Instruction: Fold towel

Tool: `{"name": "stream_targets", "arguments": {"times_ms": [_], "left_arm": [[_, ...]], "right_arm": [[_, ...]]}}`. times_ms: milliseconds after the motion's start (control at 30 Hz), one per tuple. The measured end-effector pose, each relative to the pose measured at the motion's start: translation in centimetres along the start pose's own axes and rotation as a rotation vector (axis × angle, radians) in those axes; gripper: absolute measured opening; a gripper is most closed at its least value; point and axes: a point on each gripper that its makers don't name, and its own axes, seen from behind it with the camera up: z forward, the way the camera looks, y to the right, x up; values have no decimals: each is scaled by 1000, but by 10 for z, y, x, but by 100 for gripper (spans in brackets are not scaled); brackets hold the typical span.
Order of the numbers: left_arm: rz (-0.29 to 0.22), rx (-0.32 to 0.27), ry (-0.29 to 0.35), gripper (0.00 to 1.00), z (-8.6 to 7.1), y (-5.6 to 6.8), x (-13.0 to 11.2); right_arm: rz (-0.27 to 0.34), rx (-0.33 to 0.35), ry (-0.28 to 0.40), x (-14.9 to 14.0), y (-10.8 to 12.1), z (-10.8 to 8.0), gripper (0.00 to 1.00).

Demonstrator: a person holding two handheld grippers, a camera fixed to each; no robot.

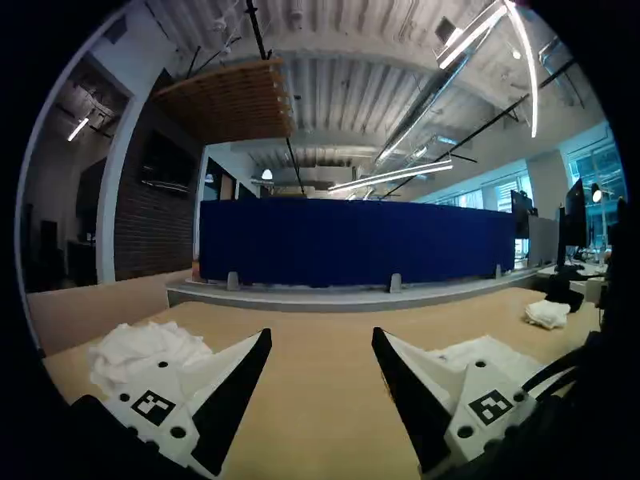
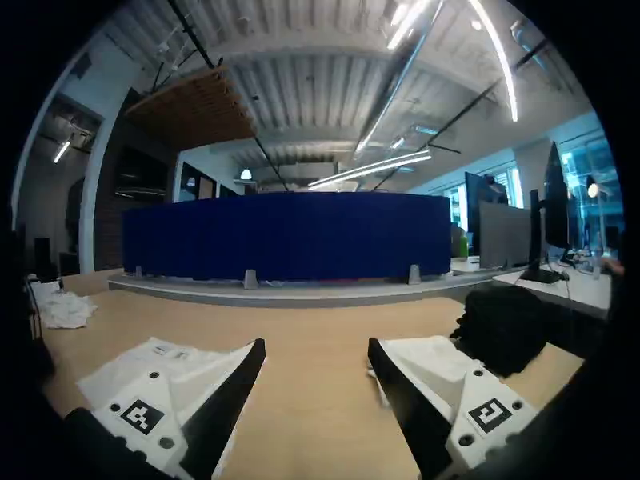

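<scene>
Towels lie on the wooden table on either side of our 2 grippers, and neither gripper grips any of them. In the left gripper view we see the left gripper with its 2 fingers spread wide apart and bare tabletop between them. Behind the finger at the left of that view sits a crumpled white towel, bunched in a loose heap near the table's edge; behind the finger at the right lies a flatter white towel, spread on the wood. Farther off to the right, a small white bundle rests beside a dark heap. In the right gripper view the right gripper likewise has its fingers parted, with bare wood in the gap. A flat white cloth bearing a small tag lies just behind the finger at the left, and a plain white cloth lies behind the finger at the right, close to a black fabric pile; we cannot tell whether the fingers touch these cloths. At the far left of that view a rumpled white rag sits by the table's edge. A long blue partition stands across the back of the table, and monitors stand on a desk to the right.
</scene>
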Motion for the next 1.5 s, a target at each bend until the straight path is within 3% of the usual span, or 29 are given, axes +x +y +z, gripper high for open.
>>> {"name": "stream_targets", "arguments": {"times_ms": [267, 567, 667, 767, 867, 1500], "left_arm": [[16, -3, -14, 93, 2, 0, 70], [25, 0, -51, 93, 7, 3, 140], [32, -5, -54, 93, 9, 3, 152], [45, -3, -69, 93, 11, 1, 154], [55, -17, -94, 93, 13, 6, 152], [138, -383, -327, 93, -5, 76, 129]], "right_arm": [[-56, -16, 0, 75, 2, -9, 100], [-62, -14, 28, 176, -4, -14, 100], [-67, -9, 37, 194, -5, -13, 100], [-65, -9, 32, 199, -5, -10, 100], [-64, 2, 8, 196, -7, -7, 100], [-181, 365, -239, 168, -75, -25, 100]]}}
